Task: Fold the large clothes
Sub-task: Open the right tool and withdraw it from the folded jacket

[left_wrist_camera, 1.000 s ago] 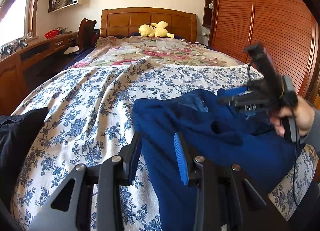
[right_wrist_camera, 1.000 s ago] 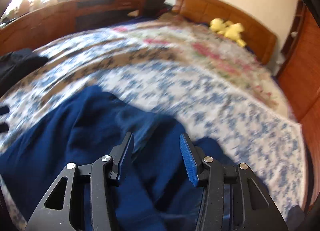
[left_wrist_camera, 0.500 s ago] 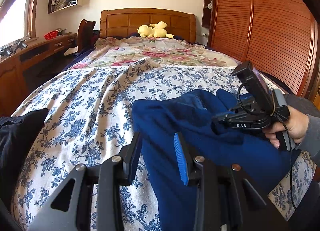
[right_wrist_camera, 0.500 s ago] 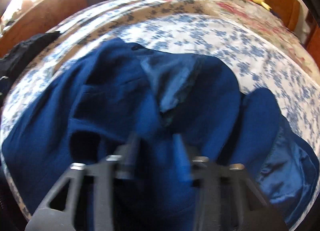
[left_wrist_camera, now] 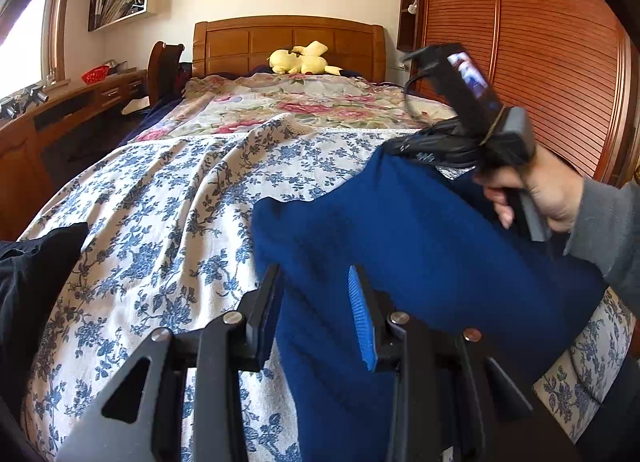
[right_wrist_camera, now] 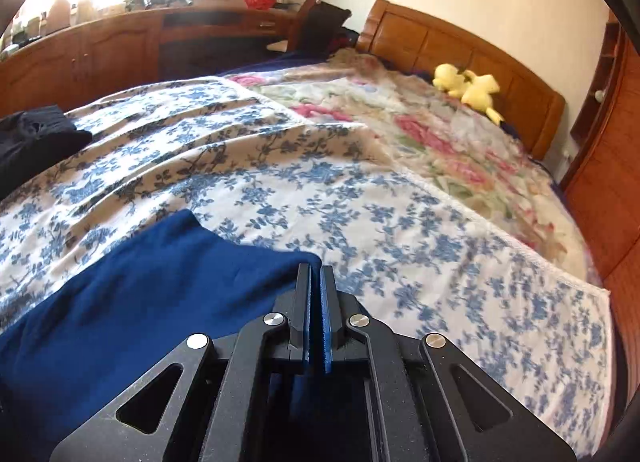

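Only the left wrist view shows the right tongs (left_wrist_camera: 394,149) clamped on the lifted blue garment (left_wrist_camera: 420,229) and the left tongs (left_wrist_camera: 314,302) apart astride its edge above the bed (left_wrist_camera: 160,201).

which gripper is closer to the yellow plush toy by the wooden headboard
Right. The right gripper, shut on a raised fold of the dark blue garment, sits farther up the bed toward the yellow plush toy. The left gripper stays near the foot, with garment fabric between its fingers.
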{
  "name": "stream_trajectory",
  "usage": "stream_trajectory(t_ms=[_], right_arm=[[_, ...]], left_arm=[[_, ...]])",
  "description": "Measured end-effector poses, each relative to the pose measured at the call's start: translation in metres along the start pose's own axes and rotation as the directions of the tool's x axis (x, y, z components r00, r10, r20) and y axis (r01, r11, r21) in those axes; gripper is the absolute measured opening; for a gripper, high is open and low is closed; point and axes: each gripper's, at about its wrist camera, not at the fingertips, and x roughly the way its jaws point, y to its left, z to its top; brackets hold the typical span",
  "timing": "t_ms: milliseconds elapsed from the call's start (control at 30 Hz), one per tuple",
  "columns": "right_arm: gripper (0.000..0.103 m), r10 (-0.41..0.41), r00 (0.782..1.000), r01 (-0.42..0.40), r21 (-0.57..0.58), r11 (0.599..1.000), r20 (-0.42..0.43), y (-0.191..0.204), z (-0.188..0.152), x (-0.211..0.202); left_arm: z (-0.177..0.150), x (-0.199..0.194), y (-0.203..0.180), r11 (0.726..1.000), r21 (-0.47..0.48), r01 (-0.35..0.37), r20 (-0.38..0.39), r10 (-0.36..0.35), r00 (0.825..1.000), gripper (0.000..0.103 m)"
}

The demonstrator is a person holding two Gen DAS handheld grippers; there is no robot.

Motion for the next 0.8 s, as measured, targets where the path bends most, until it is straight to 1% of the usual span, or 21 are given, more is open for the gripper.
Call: stream_trajectory(t_ms=[67,100,133,167,200,267,333,467,533,700,800], right_arm=[[0.002,-0.033,0.999,0.033,-0.004,0.999,-0.031,0.002,-0.002,0.010],[0.002,-0.044,0.998,0.044,0.012,0.999,-0.048,-0.002,-0.004,0.013],[0.006,-0.044,0.997,0.046,0.040,0.998,-0.057,-0.007,-0.005,0.012],[0.013,-0.055,0.997,0.059,0.068,0.996,-0.056,-0.015,-0.006,0.010],[0.018,-0.066,0.997,0.070,0.091,0.993,-0.048,-0.021,-0.008,0.005],[0.038,-0.077,0.997,0.080,0.123,0.989,-0.030,-0.039,-0.014,-0.009],[0.044,-0.104,0.994,0.107,0.132,0.985,-0.036,-0.057,-0.021,-0.020],[0.044,-0.154,0.984,0.167,0.158,0.973,-0.093,-0.098,-0.049,-0.036],[0.044,-0.178,0.974,0.203,0.183,0.962,-0.143,-0.122,-0.070,-0.039],[0.044,-0.189,0.951,0.251,0.257,0.933,-0.244,-0.169,-0.123,-0.038],[0.044,-0.172,0.941,0.262,0.306,0.915,-0.290,-0.187,-0.147,-0.035]], left_arm=[[0.001,0.002,-0.002,1.000,0.001,0.006,0.002,-0.006,1.000,0.032],[0.002,0.003,-0.003,1.000,0.002,0.012,0.003,-0.012,1.000,0.032],[0.003,0.003,-0.005,1.000,0.003,0.017,0.004,-0.017,1.000,0.032],[0.004,0.004,-0.007,1.000,0.004,0.027,0.006,-0.027,1.000,0.032],[0.005,0.005,-0.009,0.999,0.005,0.038,0.008,-0.038,0.999,0.032],[0.007,0.007,-0.015,0.998,0.007,0.059,0.013,-0.060,0.998,0.032],[0.009,0.008,-0.023,0.997,0.016,0.076,0.019,-0.076,0.997,0.032],[0.012,0.013,-0.045,0.993,0.042,0.110,0.023,-0.111,0.994,0.032],[0.012,0.016,-0.057,0.990,0.056,0.131,0.020,-0.132,0.991,0.032],[0.013,0.026,-0.080,0.981,0.084,0.172,0.005,-0.173,0.985,0.032],[0.016,0.033,-0.091,0.981,0.084,0.172,-0.001,-0.173,0.985,0.033]])
